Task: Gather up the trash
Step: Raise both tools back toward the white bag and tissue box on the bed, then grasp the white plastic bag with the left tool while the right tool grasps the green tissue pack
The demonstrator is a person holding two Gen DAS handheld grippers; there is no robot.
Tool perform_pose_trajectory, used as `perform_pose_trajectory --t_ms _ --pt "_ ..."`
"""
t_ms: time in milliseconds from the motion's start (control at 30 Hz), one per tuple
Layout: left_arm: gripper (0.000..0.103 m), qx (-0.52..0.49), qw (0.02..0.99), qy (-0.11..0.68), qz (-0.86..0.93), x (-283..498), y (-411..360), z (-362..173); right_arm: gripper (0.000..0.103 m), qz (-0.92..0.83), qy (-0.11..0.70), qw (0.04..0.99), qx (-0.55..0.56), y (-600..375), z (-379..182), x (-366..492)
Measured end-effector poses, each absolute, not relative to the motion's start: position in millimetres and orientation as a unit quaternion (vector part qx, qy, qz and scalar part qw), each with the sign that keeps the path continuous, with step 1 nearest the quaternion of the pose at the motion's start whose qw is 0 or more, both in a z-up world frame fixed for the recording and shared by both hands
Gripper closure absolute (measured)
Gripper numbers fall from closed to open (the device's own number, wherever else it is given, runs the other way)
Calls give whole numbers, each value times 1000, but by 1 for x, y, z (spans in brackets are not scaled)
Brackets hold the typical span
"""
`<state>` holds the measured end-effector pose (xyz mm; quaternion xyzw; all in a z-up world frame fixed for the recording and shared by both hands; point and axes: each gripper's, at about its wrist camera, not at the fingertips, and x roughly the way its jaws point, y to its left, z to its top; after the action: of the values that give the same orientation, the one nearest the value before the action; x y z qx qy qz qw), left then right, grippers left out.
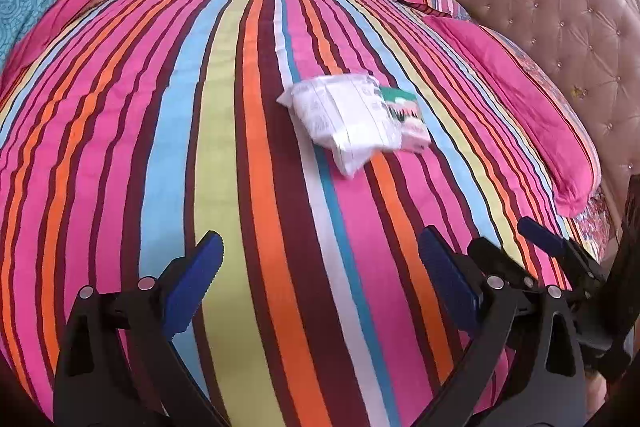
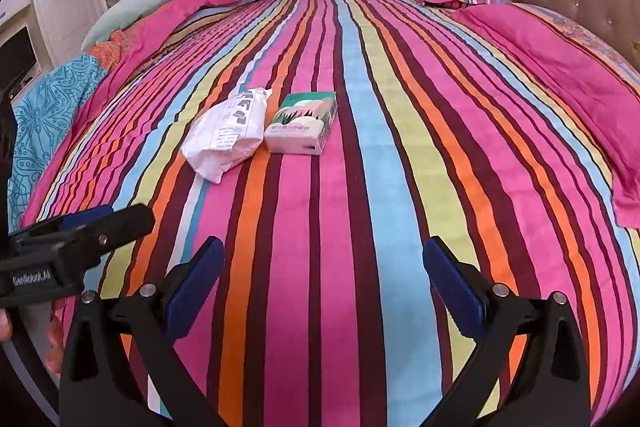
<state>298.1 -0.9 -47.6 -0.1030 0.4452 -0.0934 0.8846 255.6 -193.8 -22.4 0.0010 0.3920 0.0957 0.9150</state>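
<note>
On striped bedspread (image 2: 360, 187), mid-bed: crumpled white bag (image 2: 226, 131) with dark print, unreadable, touching small green-pink box (image 2: 302, 123), its text too small to read. Left gripper (image 1: 320, 267) and right gripper (image 2: 324, 267) both wide apart, holding nothing, well short of both. "GenRobot.AI" label on left gripper's body.

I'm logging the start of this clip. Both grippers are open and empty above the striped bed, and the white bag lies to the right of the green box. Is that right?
Not quite. In the right wrist view the white bag lies to the left of the green box, touching it. The rest holds: the left gripper and right gripper are open and empty above the striped bed.
</note>
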Motion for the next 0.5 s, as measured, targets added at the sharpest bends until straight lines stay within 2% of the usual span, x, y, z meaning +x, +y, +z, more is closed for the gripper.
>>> perform_pose_trajectory --t_ms 500 --pt "8 -123 873 462 -103 366 -17 -49 8 108 393 912 -40 -185 -31 296"
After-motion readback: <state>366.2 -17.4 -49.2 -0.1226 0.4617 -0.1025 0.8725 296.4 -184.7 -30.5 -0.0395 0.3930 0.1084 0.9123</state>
